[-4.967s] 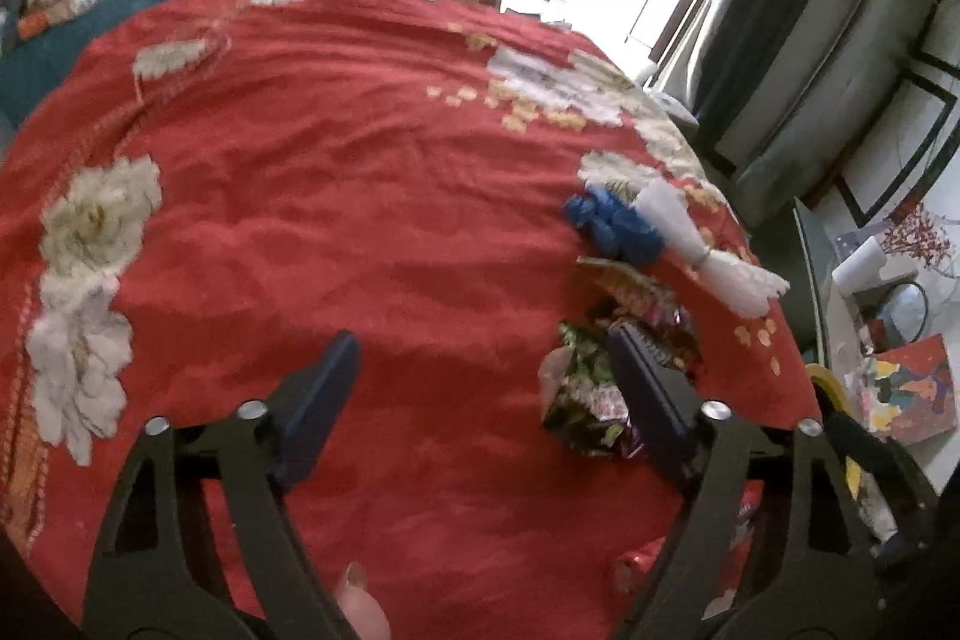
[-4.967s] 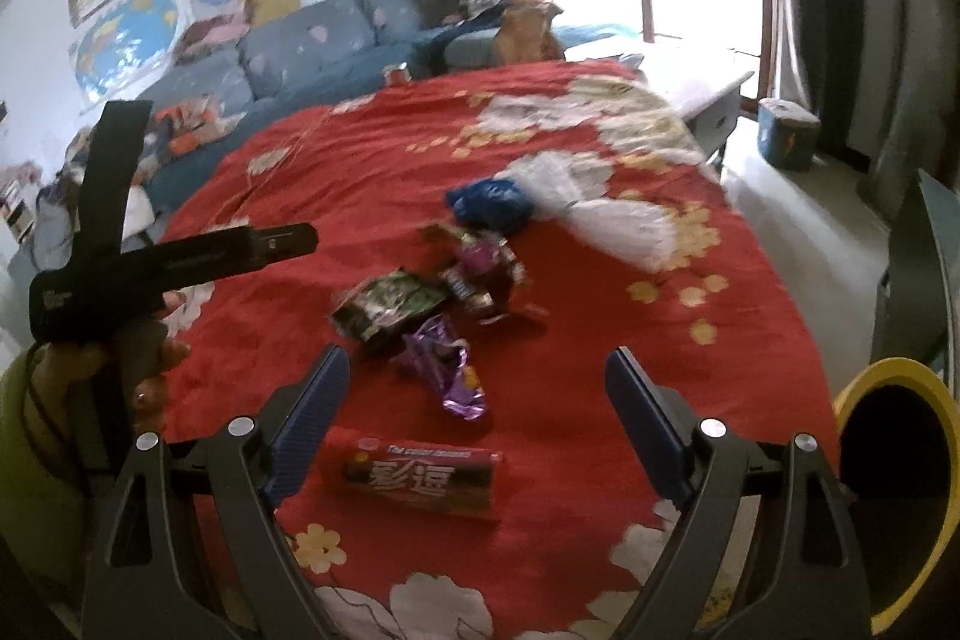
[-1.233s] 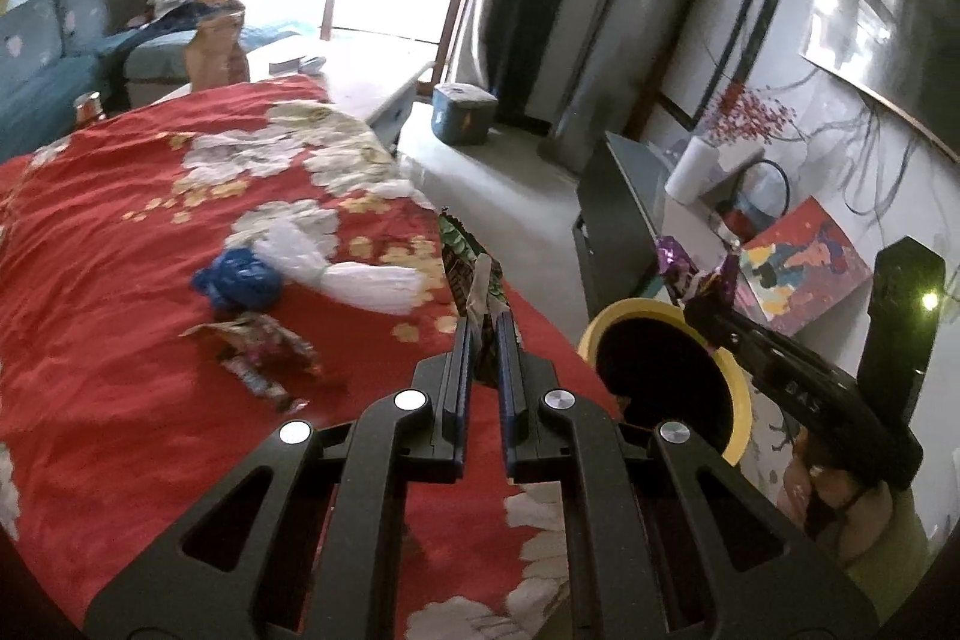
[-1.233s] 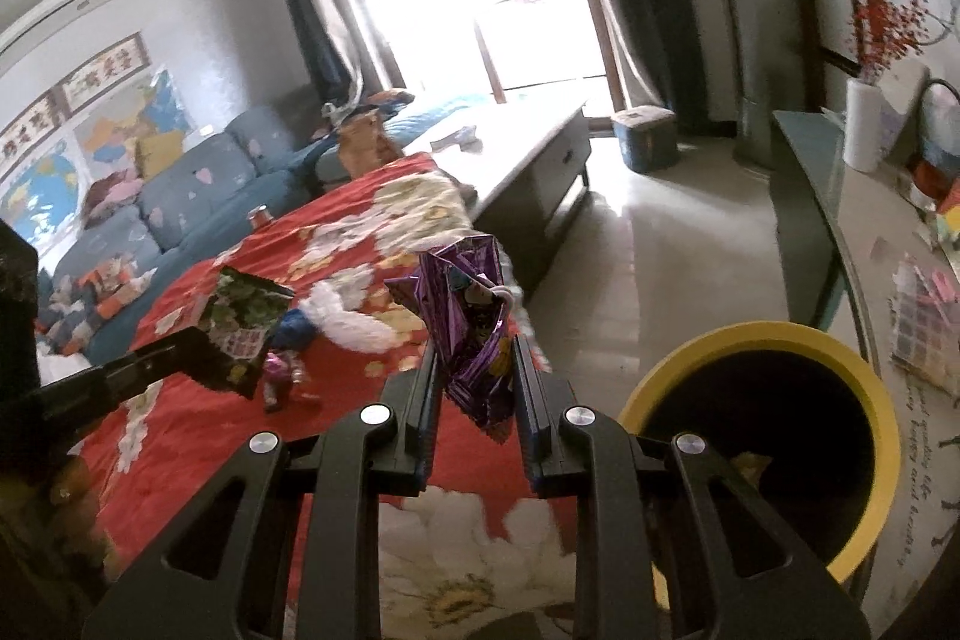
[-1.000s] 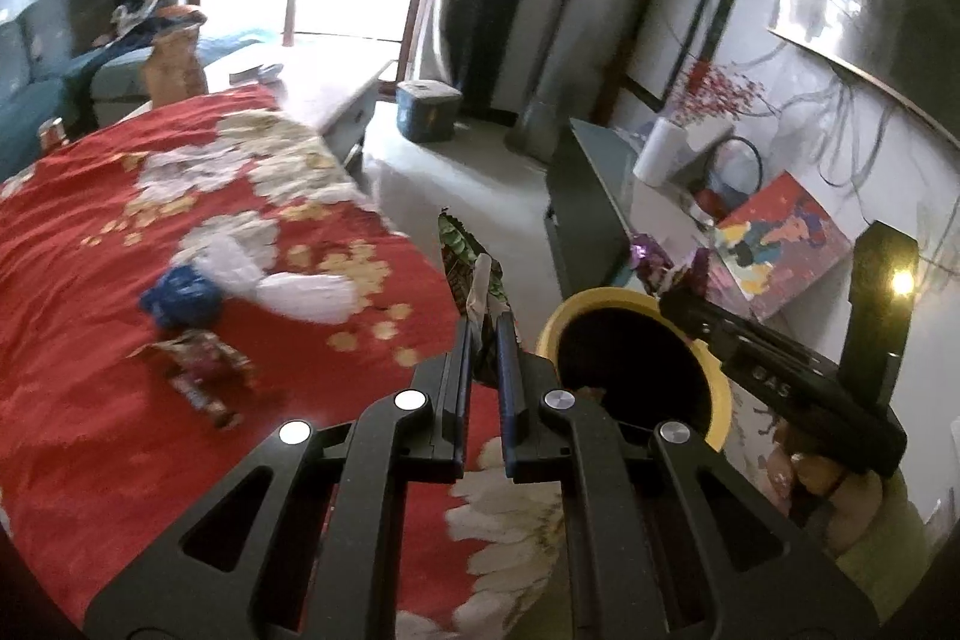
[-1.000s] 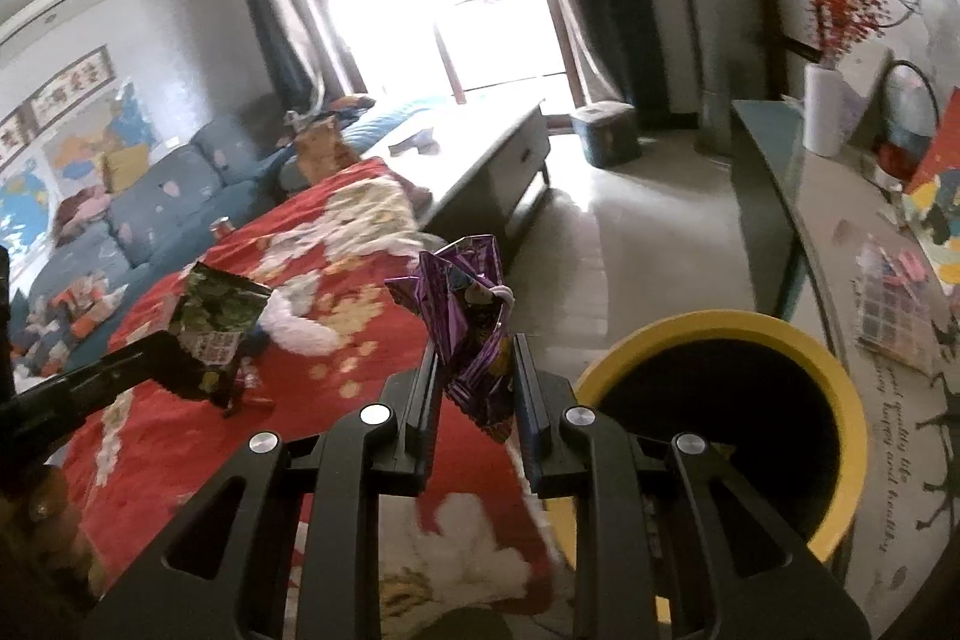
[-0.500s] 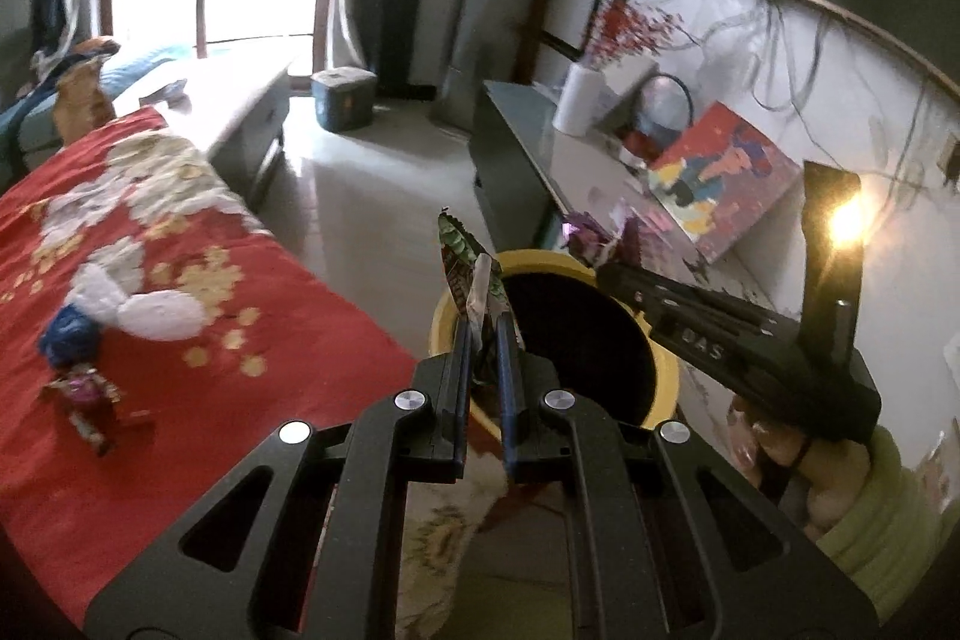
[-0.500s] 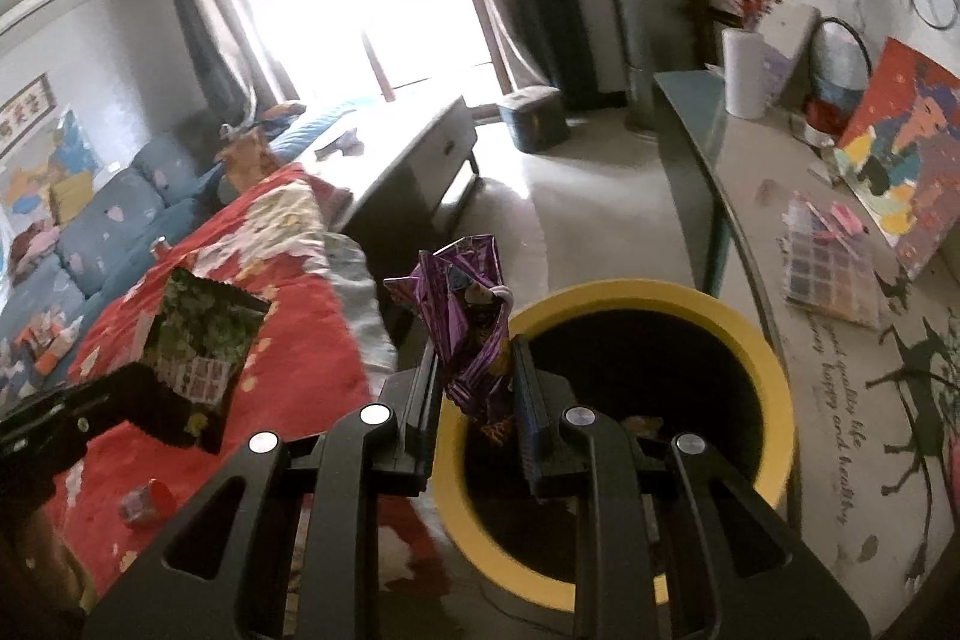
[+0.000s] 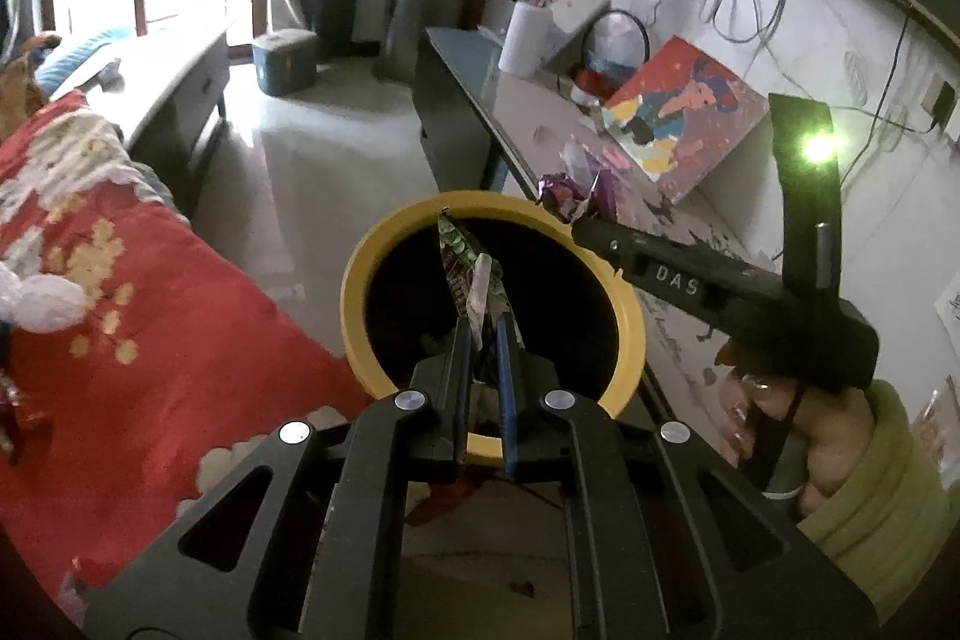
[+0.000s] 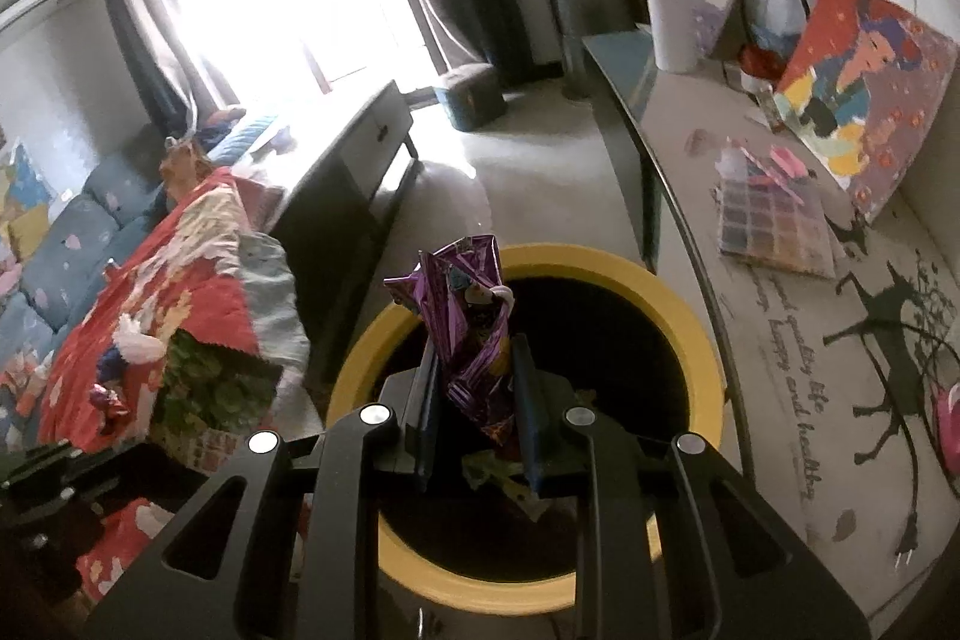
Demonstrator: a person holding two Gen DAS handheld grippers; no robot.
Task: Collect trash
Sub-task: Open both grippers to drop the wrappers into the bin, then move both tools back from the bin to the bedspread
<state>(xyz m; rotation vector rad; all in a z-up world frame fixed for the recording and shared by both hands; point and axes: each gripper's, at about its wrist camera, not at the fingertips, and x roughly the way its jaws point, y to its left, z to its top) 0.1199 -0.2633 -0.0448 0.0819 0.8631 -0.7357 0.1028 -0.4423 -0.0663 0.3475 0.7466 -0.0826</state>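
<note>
Two grippers hang over one landmark, the yellow-rimmed trash bin (image 10: 690,334), its dark mouth gaping on the floor. Beside the bin on one side spreads the red floral tablecloth (image 9: 138,280); on the other side runs a glass-topped side table (image 10: 678,142) with a colourful painting (image 10: 864,82) leaning at its back. Over the bin's opening, the left gripper (image 9: 483,334) has its jaws pinched right down on a flat green snack wrapper (image 9: 462,262), which stands on edge above the black interior. The right gripper (image 10: 474,358) sits above the bin's near rim, jaws narrowed onto a crumpled purple foil wrapper (image 10: 474,328) that sticks up between them. In the left wrist view that same right gripper reaches across the bin's far rim, purple foil at its tip, gripped by a hand (image 9: 792,436) in a light green sleeve (image 9: 876,508). Well away from the bin, small scraps still lie on the cloth: a white bundle (image 9: 36,304) and a blue wad (image 10: 108,361).
</note>
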